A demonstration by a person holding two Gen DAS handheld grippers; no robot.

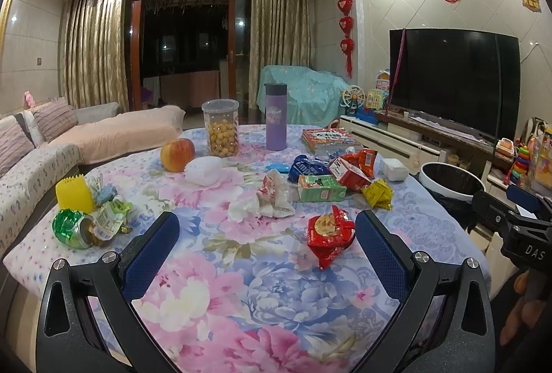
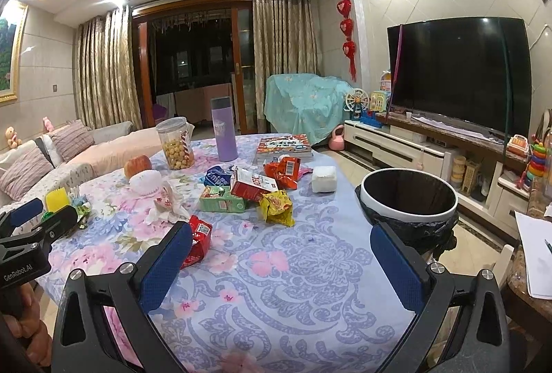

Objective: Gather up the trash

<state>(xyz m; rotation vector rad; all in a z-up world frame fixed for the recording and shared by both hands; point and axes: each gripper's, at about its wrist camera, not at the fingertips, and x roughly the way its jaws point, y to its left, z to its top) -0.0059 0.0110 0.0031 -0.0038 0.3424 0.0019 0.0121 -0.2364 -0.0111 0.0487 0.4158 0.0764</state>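
Wrappers litter the floral tablecloth [image 1: 262, 286]. A red snack packet [image 1: 329, 235] [image 2: 198, 240] lies nearest, just left of my left gripper's right finger. Beyond it lie crumpled tissue [image 1: 262, 204], a green carton [image 1: 321, 188] [image 2: 220, 198], a yellow wrapper [image 1: 377, 193] [image 2: 276, 207], a red box [image 2: 253, 186] and a blue packet [image 1: 305, 167]. At the left a crushed green can [image 1: 74, 228] lies on its side. My left gripper [image 1: 267, 228] stands open above the cloth. My right gripper [image 2: 281, 240] is open too, with nothing between its fingers. A black-lined bin [image 2: 408, 197] [image 1: 452, 181] stands off the table's right edge.
An apple [image 1: 176, 154], a clear snack jar [image 1: 220, 128], a purple flask [image 1: 276, 117], a book [image 1: 329, 140], a white foam net [image 1: 203, 170], a white tissue pack [image 2: 324, 179] and a yellow holder [image 1: 74, 195] stand on the table. Sofa to the left, TV cabinet [image 2: 414, 148] to the right.
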